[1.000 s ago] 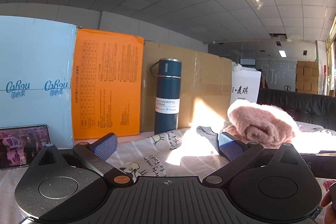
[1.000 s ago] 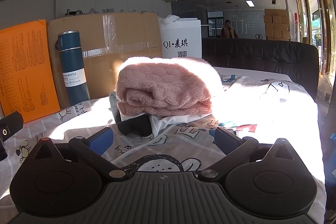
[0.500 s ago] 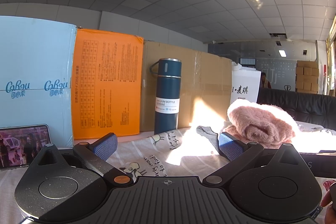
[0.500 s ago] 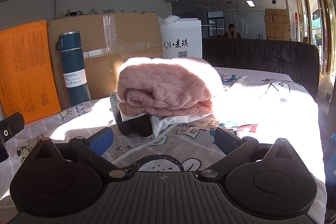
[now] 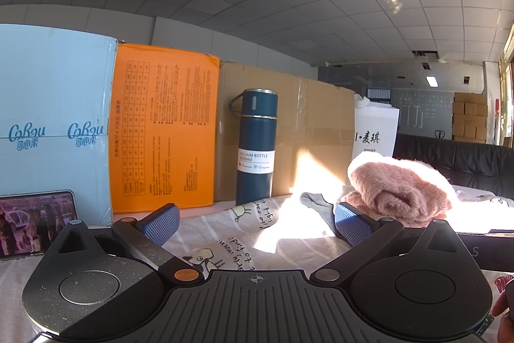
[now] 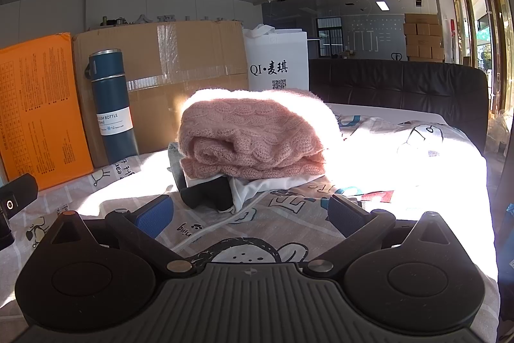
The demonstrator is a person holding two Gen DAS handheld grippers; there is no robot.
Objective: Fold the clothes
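A printed sheet (image 6: 289,208) of thin cotton with cartoon drawings covers the bed, washed out by sun at 3 o'clock in the right view. Behind it stand flat cartons: pale blue (image 5: 54,118), orange (image 5: 163,130), taped brown cardboard (image 6: 180,66), then a white bag (image 6: 276,63). The pink sweater (image 6: 250,134), chunky cable knit folded into a rounded bundle, sits at 12 o'clock in the right view on white, grey and black clothes (image 6: 208,195), mostly hidden beneath it. A smooth blue cylindrical flask (image 5: 255,150) stands upright against the cardboard. A phone (image 5: 35,221) is cut off at 9 o'clock. The left gripper (image 5: 255,221) and right gripper (image 6: 250,211) both gape wide, ribbed blue pads empty
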